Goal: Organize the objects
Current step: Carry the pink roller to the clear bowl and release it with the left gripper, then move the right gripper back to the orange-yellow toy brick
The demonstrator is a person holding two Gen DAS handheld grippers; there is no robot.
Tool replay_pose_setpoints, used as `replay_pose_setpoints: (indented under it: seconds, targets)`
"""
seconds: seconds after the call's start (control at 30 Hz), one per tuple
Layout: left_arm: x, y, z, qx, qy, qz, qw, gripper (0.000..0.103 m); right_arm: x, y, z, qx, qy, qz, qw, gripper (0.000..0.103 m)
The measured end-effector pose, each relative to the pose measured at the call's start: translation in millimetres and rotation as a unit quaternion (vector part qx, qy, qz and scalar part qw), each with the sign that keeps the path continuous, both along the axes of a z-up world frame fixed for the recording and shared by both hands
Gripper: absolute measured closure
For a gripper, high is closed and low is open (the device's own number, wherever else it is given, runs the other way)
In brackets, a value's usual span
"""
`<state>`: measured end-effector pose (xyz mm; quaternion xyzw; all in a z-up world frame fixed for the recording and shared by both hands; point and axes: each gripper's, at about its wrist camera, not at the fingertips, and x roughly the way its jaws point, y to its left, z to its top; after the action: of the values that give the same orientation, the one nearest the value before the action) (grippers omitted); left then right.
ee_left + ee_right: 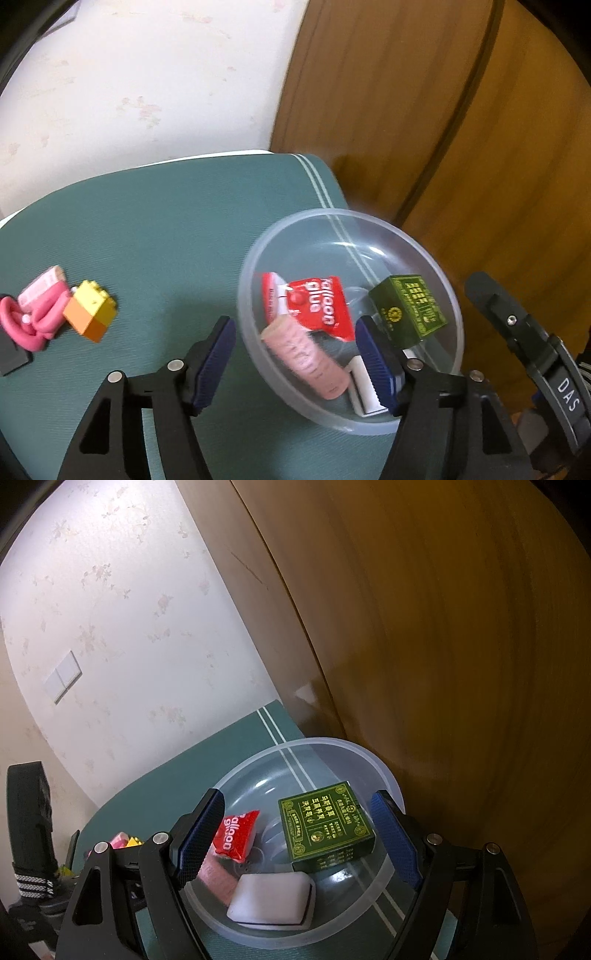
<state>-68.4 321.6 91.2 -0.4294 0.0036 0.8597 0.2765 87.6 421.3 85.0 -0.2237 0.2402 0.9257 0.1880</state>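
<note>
- Bowl point(436, 266) first: clear plastic, sitting on the green mat point(155, 229) at its far right corner, close to the brown wooden panel point(443, 110). My guess is it's the collecting spot, since most of the small stuff is already in it.
- Inside: red balloon glue packet point(321, 306), green box point(410, 310) with gold print leaning on the right wall, pink eraser-looking block point(306, 358) lying loose near the front, and a white block point(365, 387) at the near rim.
- My left tongs point(295, 363) are wide apart with nothing between the pads. One finger hangs over the mat outside the bowl, the other over its inside, with the pink block below the gap and not pinched.
- My right tongs point(299, 840) are also spread wide and empty, parked over the bowl with the green box point(325, 827) and white block point(271, 899) under the gap. Looks like they're just waiting out of the way.
- Still out on the mat, well to the left: a yellow-and-orange brick point(90, 310) touching a pink curly thing point(29, 321), a small pale pink packet point(42, 284) and something dark at the edge I can't identify. Those look like the leftovers to collect.
- Left camera shows those leftovers clearly; the right one barely catches a sliver of pink and yellow behind its finger.
- Right camera reads the green box's top and the white block's shape far better, plus a wall switch point(62, 675).
</note>
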Motion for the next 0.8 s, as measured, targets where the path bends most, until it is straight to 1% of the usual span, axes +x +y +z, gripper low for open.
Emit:
replay_pose_setpoints:
  seconds: [0.03, 0.1, 0.23, 0.37, 0.53, 0.8]
  targets:
    - [2, -5, 2, -0.003, 0.002, 0.005, 1.0, 0.027, 0, 0, 0, 0.001, 0.0, 0.001, 1.0, 0.02]
    - [5, -14, 3, -0.01, 0.011, 0.021, 0.9997, 0.017, 1, -2, 1, 0.004, 0.001, 0.001, 1.0, 0.02]
    - [8, -28, 3, -0.032, 0.033, 0.051, 0.9977, 0.008, 1, -3, 1, 0.008, 0.002, 0.001, 1.0, 0.02]
    - [10, -45, 3, -0.051, 0.049, 0.078, 0.9944, 0.006, 0, -6, 1, 0.013, -0.002, 0.004, 1.0, 0.02]
    - [14, -63, 1, -0.064, 0.06, 0.098, 0.9913, 0.002, -3, -14, -1, 0.028, -0.002, 0.021, 0.999, 0.02]
    - [19, -87, 0, -0.07, 0.064, 0.121, 0.9882, 0.001, -9, -34, -4, 0.06, -0.004, 0.063, 0.996, 0.02]
